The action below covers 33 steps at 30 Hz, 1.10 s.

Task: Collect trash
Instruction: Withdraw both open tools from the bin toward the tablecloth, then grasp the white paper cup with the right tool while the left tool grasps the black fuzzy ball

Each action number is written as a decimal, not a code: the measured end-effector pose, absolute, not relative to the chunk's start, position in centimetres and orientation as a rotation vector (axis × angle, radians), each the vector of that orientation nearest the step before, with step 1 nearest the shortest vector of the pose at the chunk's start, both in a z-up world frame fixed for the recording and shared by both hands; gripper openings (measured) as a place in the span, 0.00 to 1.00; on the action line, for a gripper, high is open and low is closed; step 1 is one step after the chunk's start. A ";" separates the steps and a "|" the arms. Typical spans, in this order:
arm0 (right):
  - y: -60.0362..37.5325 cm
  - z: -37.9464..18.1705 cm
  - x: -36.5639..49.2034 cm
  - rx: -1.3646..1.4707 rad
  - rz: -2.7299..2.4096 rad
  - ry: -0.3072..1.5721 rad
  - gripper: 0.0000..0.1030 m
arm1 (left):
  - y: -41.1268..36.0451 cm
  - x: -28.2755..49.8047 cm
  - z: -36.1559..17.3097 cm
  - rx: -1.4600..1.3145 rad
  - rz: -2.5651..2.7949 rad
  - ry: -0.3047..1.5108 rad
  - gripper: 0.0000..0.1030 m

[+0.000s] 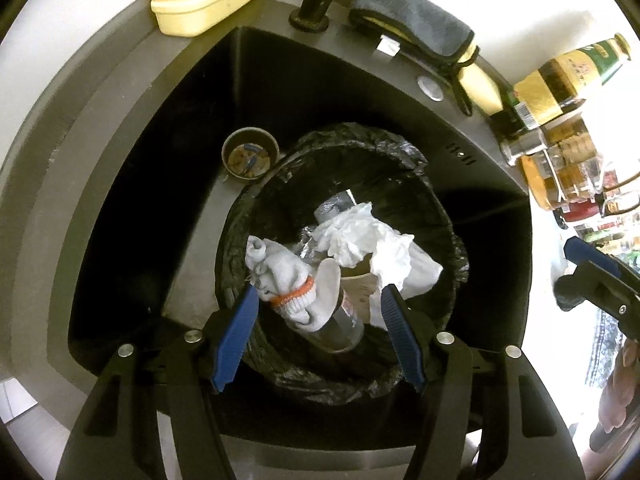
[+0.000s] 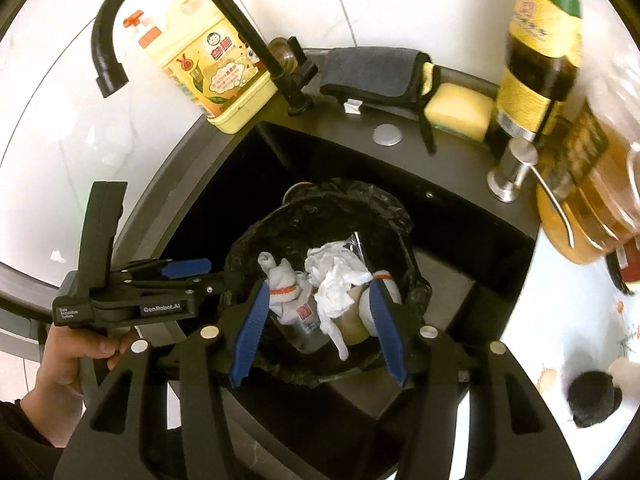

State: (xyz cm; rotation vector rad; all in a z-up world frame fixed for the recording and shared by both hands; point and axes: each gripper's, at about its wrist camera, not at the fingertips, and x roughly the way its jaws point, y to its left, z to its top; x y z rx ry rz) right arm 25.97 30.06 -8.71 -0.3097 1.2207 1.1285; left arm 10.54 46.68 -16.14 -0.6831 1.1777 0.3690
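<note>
Left gripper (image 1: 320, 296): spread wide, nothing between the blue pads, poised over the mouth of the trash bin (image 1: 360, 136). Right gripper (image 2: 318, 288): equally wide and bare, over the same bin. Stands inside the black sink (image 1: 132, 184), lined with a black bag, already well filled. Looks like the closing stretch of the collecting, judging by the pile.

Possible trouble from here:
- Snagging the loose bag rim with a lowered finger, then dragging or tipping the bin within the sink.
- Nudging the clear bottle (image 1: 340, 328), which leans up near the front rim; could roll out over the edge.
- Catching the crumpled tissue (image 1: 360, 240) on a ribbed pad and lifting it back out; light and loose, likely to cling.
- Clashing the two tools, both crowded over one small opening.
- Overlooking the drain strainer (image 1: 250, 154) just beside the bin, with scraps in it; possibly trash left behind.

Count:
- Two grippers, one bin, one bag.
- One bottle, one brown paper cup (image 1: 360, 280) under the tissue.
- One wad of tissue; cannot tell whether a single sheet or several.
- One white sock with an orange band (image 1: 288, 280) plainly seen; a second orange-banded white piece (image 2: 384, 280) shows in the right wrist view, just by the right-hand finger.
- On the sink ledge: one black faucet (image 2: 240, 24), one yellow detergent jug (image 2: 216, 72), one grey cloth (image 2: 368, 72), one yellow sponge (image 2: 458, 114).
</note>
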 end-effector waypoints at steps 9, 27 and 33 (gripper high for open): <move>24.7 -7.7 25.2 -0.261 1.031 1.202 0.61 | 44.3 9.5 -14.5 -0.639 0.338 1.157 0.69; 7.7 -4.6 35.4 -0.263 0.717 1.060 0.74 | 35.7 10.3 -12.1 -0.582 0.337 1.122 0.83; 4.3 -6.0 39.9 -0.276 0.698 1.095 0.75 | 31.6 10.5 -11.7 -0.593 0.401 1.108 0.87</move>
